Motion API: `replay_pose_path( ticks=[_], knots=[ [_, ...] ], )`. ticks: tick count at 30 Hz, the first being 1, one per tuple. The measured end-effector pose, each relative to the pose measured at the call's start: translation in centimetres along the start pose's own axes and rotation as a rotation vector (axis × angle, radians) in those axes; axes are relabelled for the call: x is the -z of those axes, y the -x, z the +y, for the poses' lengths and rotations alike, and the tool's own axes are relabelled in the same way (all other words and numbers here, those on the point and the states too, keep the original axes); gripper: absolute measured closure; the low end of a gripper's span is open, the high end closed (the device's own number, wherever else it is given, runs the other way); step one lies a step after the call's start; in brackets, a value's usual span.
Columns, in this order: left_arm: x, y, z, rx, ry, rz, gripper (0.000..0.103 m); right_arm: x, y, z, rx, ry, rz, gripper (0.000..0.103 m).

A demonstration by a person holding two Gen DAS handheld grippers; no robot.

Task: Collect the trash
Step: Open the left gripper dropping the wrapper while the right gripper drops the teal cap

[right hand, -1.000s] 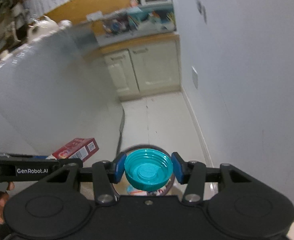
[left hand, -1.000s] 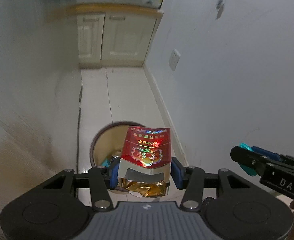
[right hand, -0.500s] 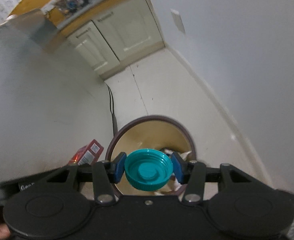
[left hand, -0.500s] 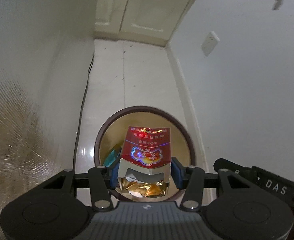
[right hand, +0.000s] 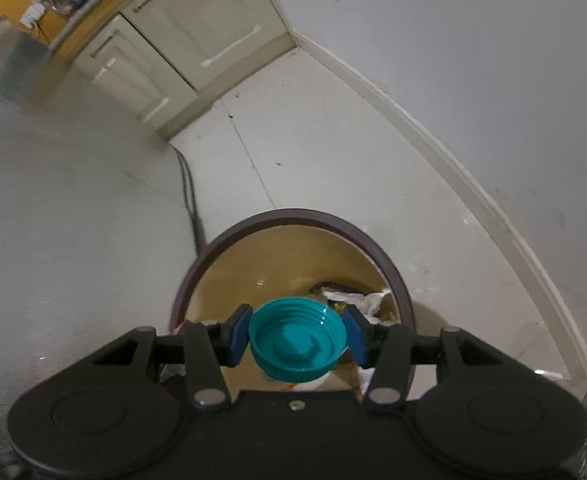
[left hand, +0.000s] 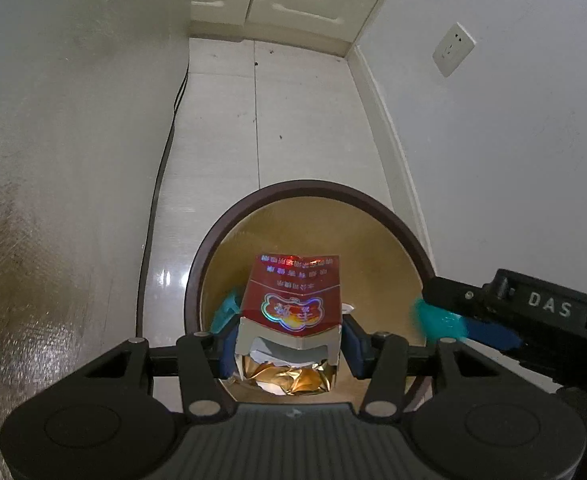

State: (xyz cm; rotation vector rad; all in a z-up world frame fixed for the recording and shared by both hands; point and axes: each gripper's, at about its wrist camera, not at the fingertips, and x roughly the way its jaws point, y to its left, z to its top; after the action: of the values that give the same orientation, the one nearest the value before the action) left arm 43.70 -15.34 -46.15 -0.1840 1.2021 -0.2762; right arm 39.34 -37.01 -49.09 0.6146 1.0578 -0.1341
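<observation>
My left gripper (left hand: 289,348) is shut on a red cigarette pack (left hand: 293,304) with gold foil showing at its torn end, and holds it over the open mouth of a round bin (left hand: 229,224) with a dark rim and tan inside. My right gripper (right hand: 297,338) is shut on a teal bottle cap (right hand: 297,340) and holds it above the same bin (right hand: 293,216). The right gripper with the cap also shows blurred in the left wrist view (left hand: 445,322), at the bin's right rim. Crumpled white trash (right hand: 357,300) lies at the bin's bottom.
The bin stands on a pale tiled floor (left hand: 285,120) in a narrow passage. A white wall (left hand: 513,140) with a socket (left hand: 453,50) is to the right, a grey appliance side (left hand: 53,160) to the left. A black cable (left hand: 169,140) runs along the floor. Cream cabinets (right hand: 197,32) close the far end.
Both grippers have moved forward and tilted down over the bin, which now looks larger and fills the lower middle of each view. Both still hold their items.
</observation>
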Motion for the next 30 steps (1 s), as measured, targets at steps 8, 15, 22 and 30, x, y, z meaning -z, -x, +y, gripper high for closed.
replay_pose_path(
  ticks=[8, 15, 22, 30],
  knots=[
    [-0.4, -1.8, 0.3, -0.043, -0.009, 0.018, 0.037, 0.1, -0.2, 0.1, 0.043, 0.067, 0.023, 0.034],
    [0.2, -2.3, 0.4, -0.131, -0.051, 0.063, 0.016, 0.3, -0.2, 0.2, 0.082, 0.144, 0.05, 0.034],
    [0.3, -2.1, 0.6, -0.15, -0.051, 0.059, 0.005, 0.2, 0.1, 0.2, 0.111, 0.206, 0.059, 0.031],
    [0.1, -0.1, 0.4, -0.161, -0.03, 0.033, 0.0, 0.3, 1.4, 0.2, 0.109, 0.226, 0.045, 0.024]
  ],
)
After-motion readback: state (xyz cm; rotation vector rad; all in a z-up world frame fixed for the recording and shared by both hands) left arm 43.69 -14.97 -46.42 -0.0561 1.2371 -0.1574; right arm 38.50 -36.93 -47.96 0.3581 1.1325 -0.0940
